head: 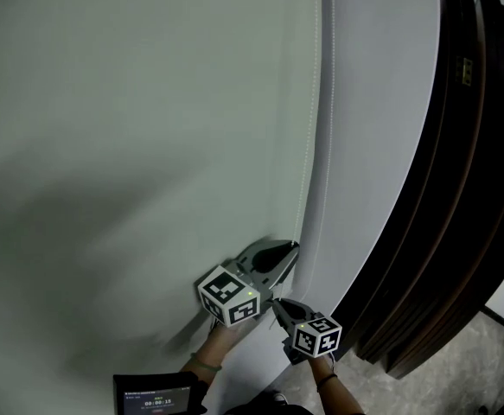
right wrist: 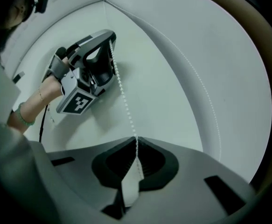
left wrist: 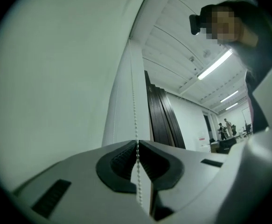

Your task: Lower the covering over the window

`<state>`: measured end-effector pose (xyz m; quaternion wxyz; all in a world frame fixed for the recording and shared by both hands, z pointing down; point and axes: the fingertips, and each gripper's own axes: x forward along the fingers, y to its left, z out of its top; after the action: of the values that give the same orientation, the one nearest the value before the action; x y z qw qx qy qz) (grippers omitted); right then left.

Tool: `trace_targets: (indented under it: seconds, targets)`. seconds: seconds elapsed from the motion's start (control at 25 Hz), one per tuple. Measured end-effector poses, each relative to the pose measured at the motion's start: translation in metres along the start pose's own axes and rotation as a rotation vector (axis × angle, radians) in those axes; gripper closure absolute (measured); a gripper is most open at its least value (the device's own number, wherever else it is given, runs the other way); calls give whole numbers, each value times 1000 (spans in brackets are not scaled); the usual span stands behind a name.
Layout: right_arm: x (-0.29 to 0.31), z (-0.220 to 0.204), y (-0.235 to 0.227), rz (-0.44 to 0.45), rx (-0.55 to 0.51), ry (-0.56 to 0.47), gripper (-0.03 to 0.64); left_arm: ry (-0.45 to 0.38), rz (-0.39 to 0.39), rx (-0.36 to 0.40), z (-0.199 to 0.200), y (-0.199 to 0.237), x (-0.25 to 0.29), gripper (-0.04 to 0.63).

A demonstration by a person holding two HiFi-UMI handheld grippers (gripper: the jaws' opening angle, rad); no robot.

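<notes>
Step in hand, as judged: hand-over-hand pull on the bead chain (head: 309, 137) to bring the blind (head: 130, 145) down.

Left gripper (head: 293, 247): clenched on the chain, which runs straight between its pads (left wrist: 126, 155). Right gripper (head: 276, 303): likewise clamped on the same run, just below the left one. A short stretch of chain (right wrist: 123, 94) spans the gap between them.

The blind fabric lies ahead of both grippers and to their left. Its lower edge is not in view, so how far down it is cannot be judged.

Recommended handling:
- Draw the upper grip straight down along the line of the chain, not out from the wall.
- Release the lower grip only while the upper one is firm.
- Stay on this one run; the free run to the right of the right gripper would likely drive the blind the other way.

Count:
- grippers, two
- blind, one
- chain runs seen, two, one of them gripped
- dark panels (head: 424, 232) to the right of the grippers, several, number not clear
</notes>
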<state>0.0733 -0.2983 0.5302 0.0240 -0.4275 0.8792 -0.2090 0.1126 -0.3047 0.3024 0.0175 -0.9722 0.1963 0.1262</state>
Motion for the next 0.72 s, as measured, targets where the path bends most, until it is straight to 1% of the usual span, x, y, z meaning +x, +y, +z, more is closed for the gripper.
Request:
trace_targets:
  seconds: [0.08,0.12,0.16,0.24,0.28,0.4,0.52,0.56,0.6,0.64,0.72]
  targets:
    - [-1,-1,2,-1,13,-5,598,-41,16,-27,2,5,-7,581]
    - [-2,-5,2,-6,10,7,598,-48,18,-40,0,6,-10,583]
    - [-3,-12,1,-16,-4,38,598,-30,18,-45,-7,4,-12,583]
    - [-6,-42,-5,-50,-46,132,598,60,22,-42,-37,0,-16,583]
    - [-9,-61,-9,-68,-47,176,598,104,31,-52,-57,-1,-19,584]
    - [-25,-122,-21,-119,7,293,598,213,68,-129,-118,-4,-37,584]
    - [-50,-184,-26,-164,-1,465,598,388,100,-151,-184,-12,-62,584]
    - [-60,-200,-25,-173,-11,500,598,437,113,-168,-203,-14,-73,584]
    - [-69,-212,-21,-174,-12,513,598,467,130,-194,-219,-16,-84,584]
    - [-75,-219,-16,-166,-9,507,598,480,148,-221,-229,-18,-96,584]
    - [-77,-216,-8,-132,1,465,597,477,175,-251,-235,-16,-109,584]
